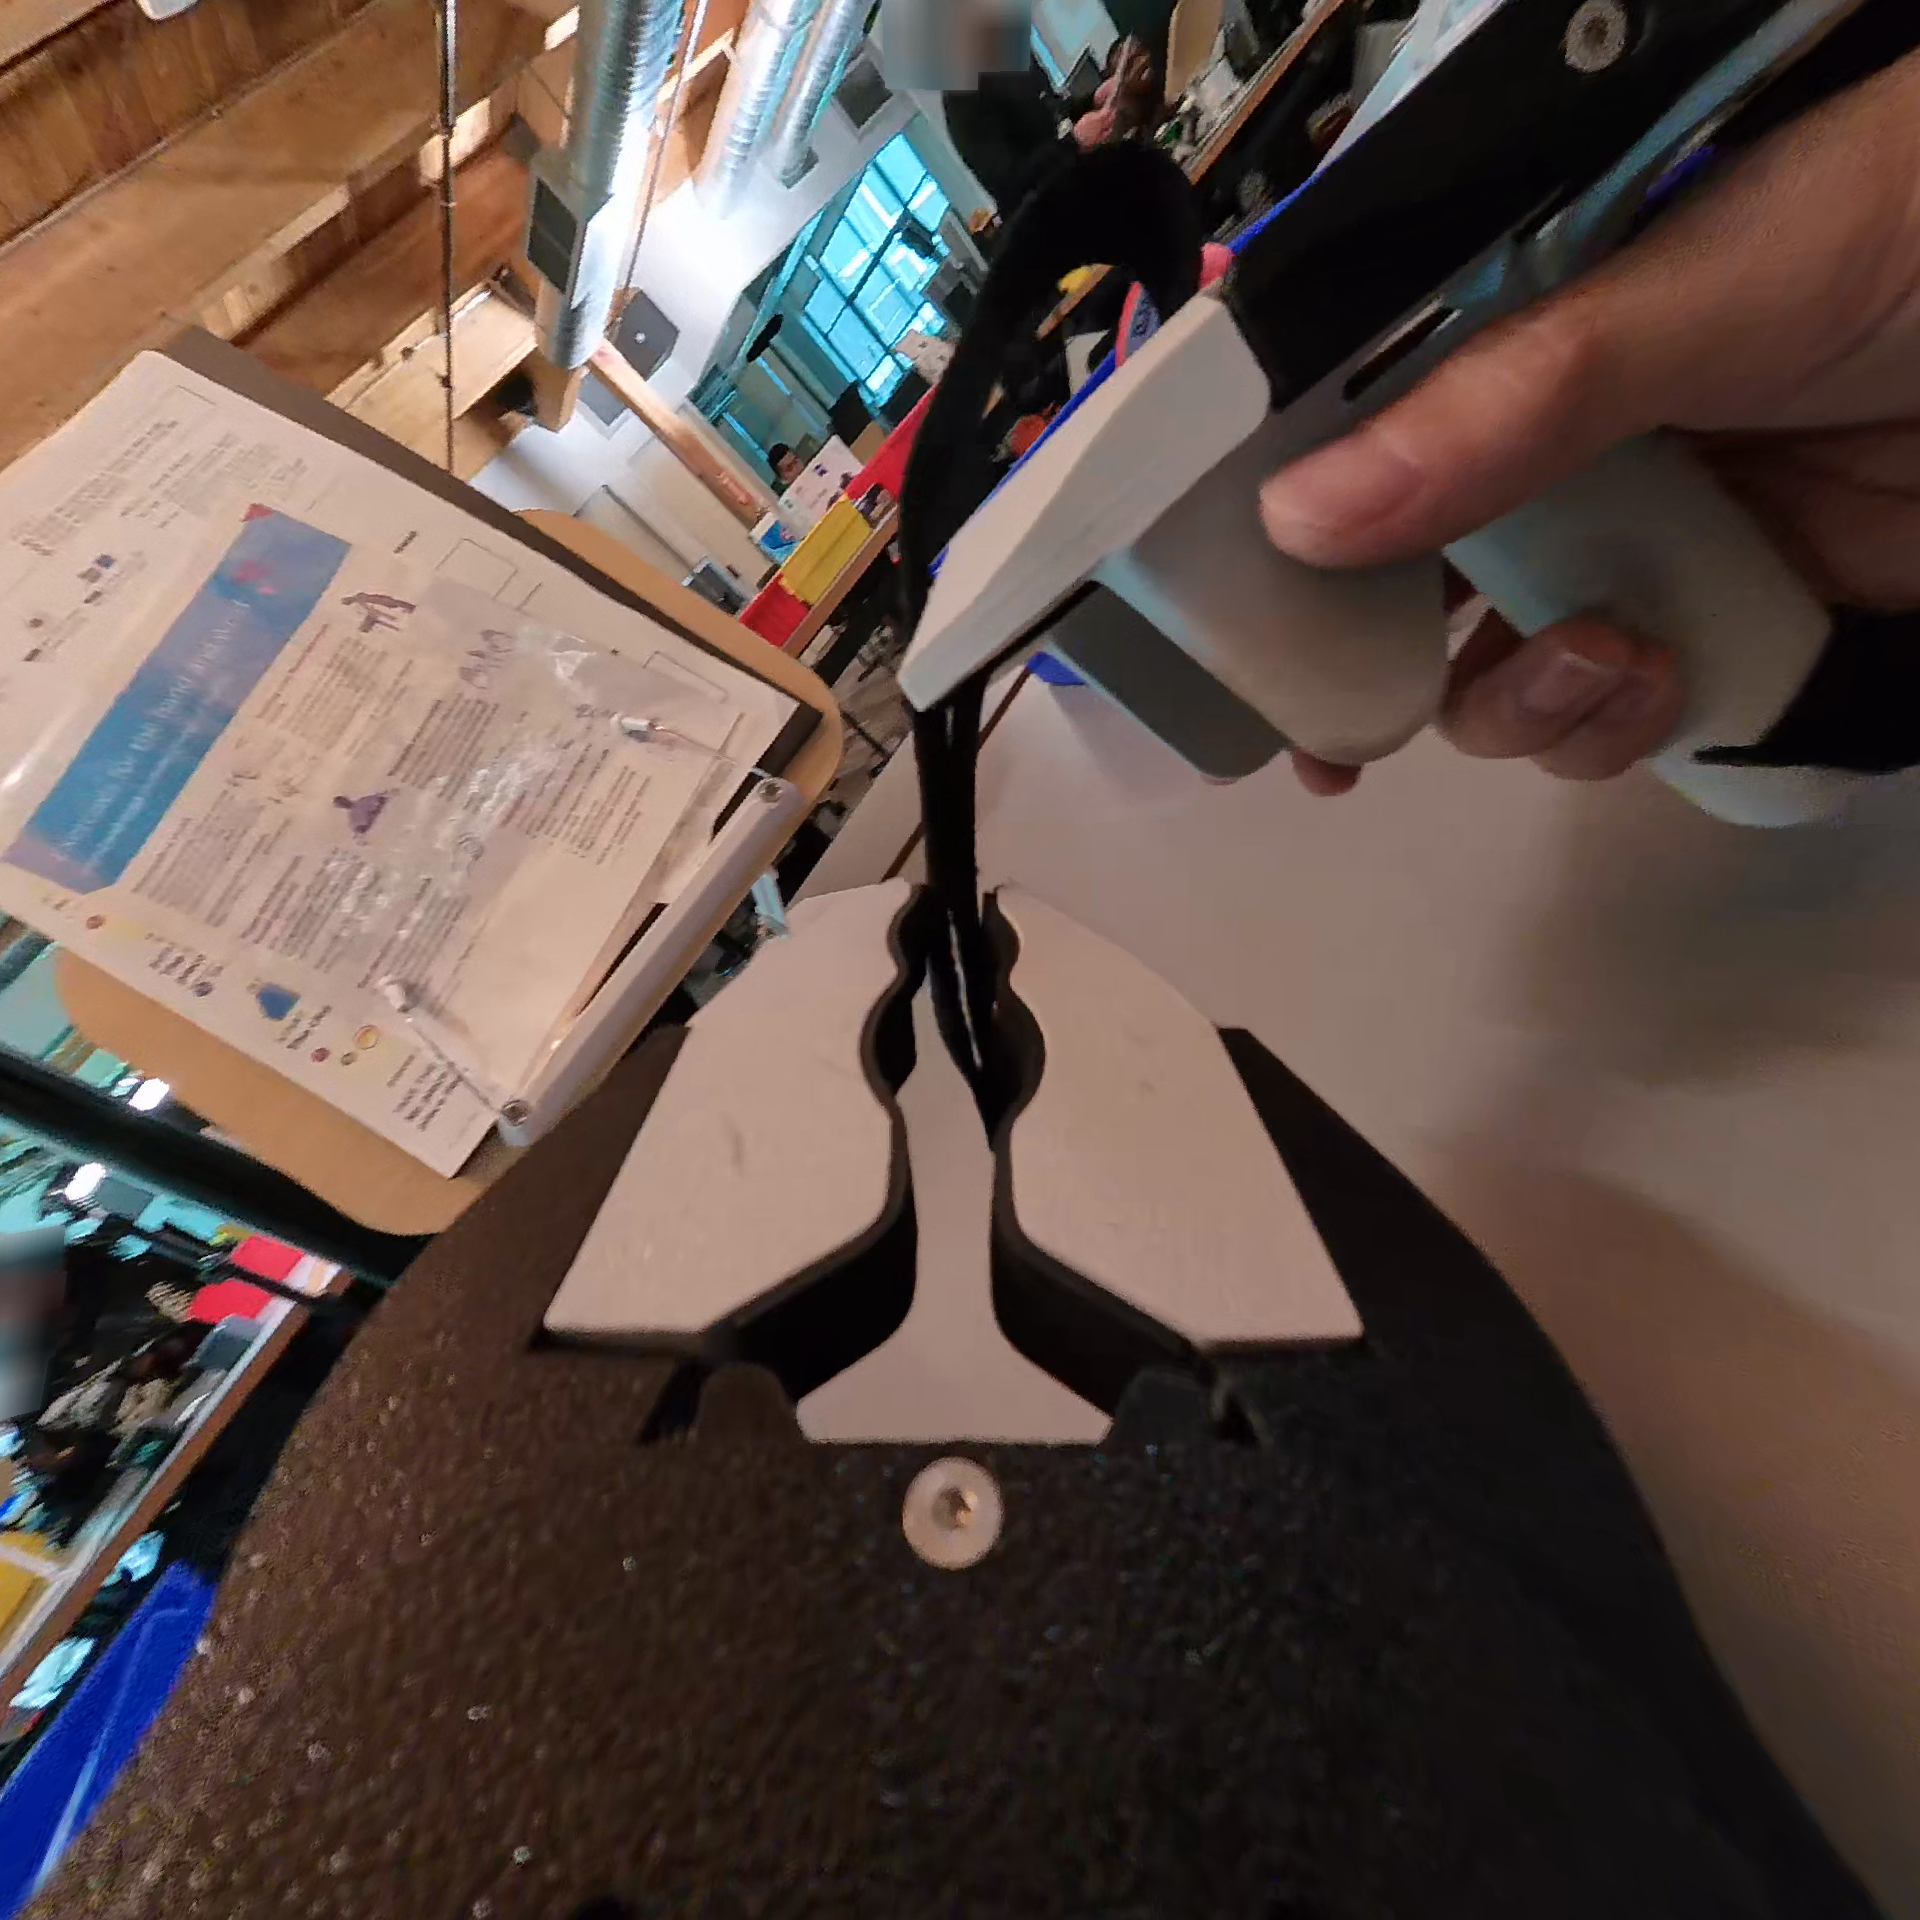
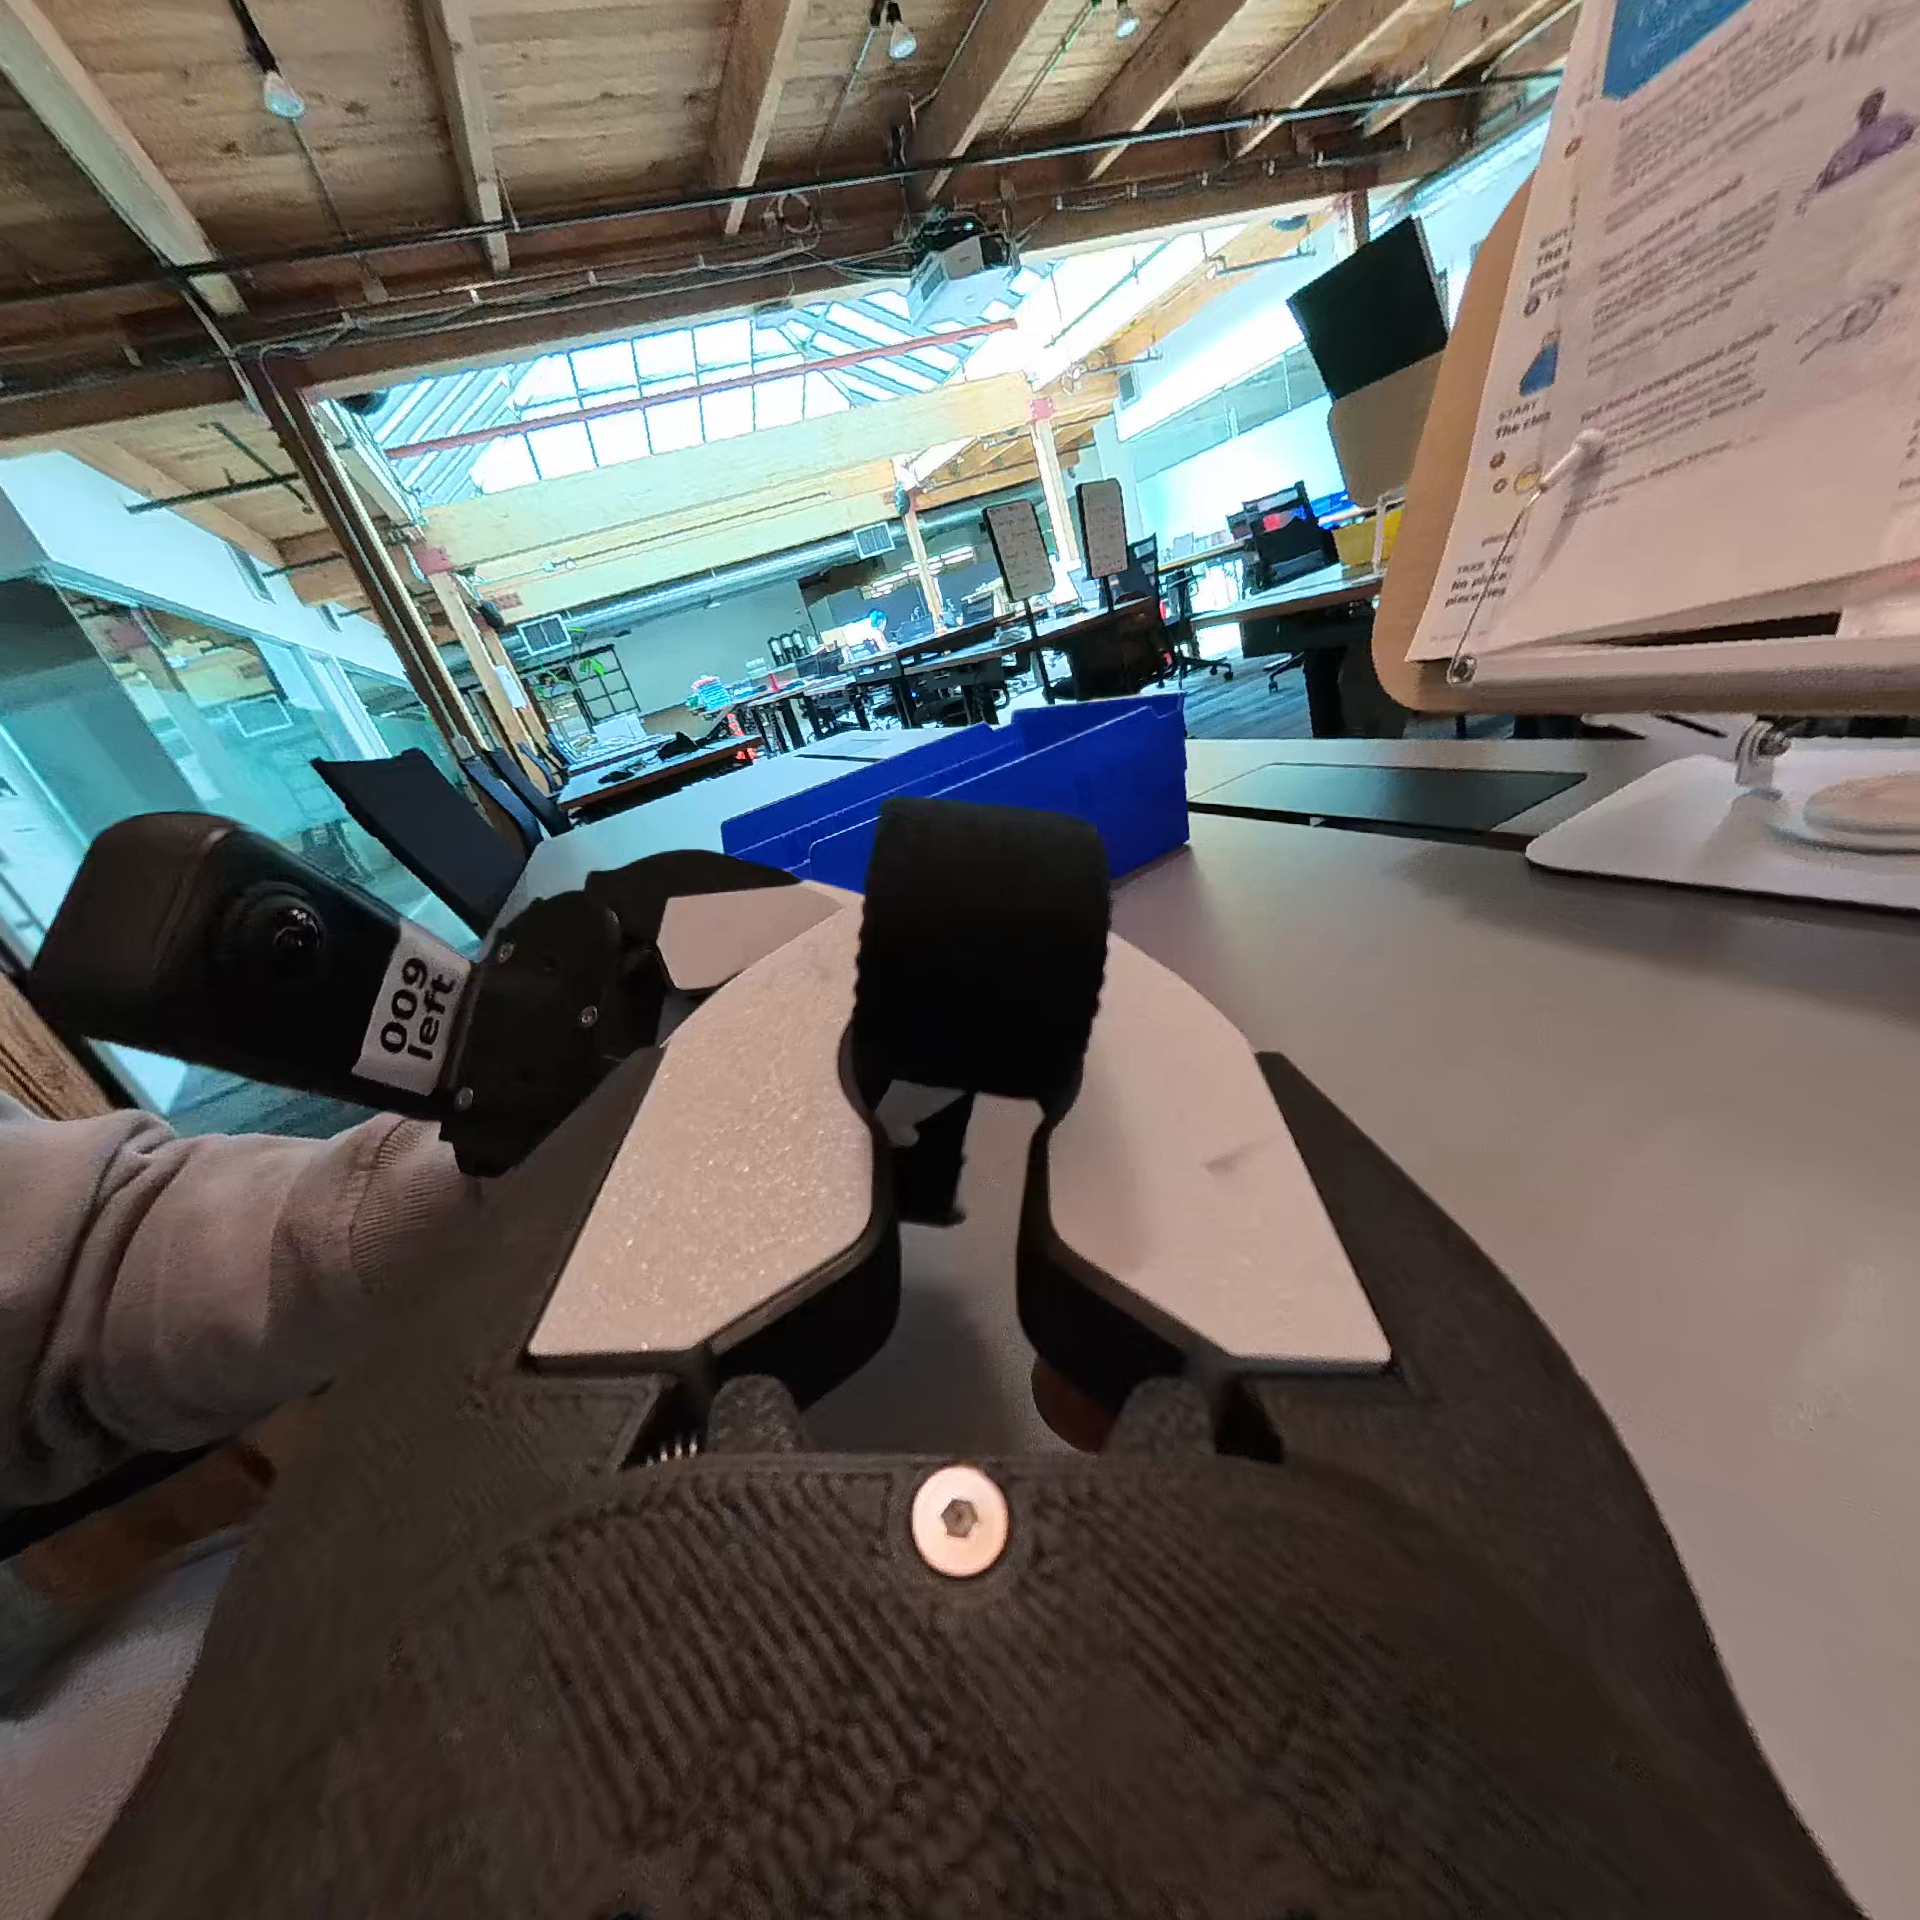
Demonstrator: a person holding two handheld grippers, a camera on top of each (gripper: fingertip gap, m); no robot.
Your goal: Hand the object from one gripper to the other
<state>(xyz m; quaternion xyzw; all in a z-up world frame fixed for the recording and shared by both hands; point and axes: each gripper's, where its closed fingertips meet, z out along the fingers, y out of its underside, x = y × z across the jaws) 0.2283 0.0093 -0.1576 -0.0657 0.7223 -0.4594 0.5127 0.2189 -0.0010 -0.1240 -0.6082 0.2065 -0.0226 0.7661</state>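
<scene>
The grey counter runs out of frame on every side, and the document stand on it is cut off at the right edge. Behind the black strap loop sits a blue bin, partly hidden by it. The strap loop is held up off the counter. The left tongs are clenched on its lower end. The right tongs also close around the strap, though whether they press on it is hard to make out.
</scene>
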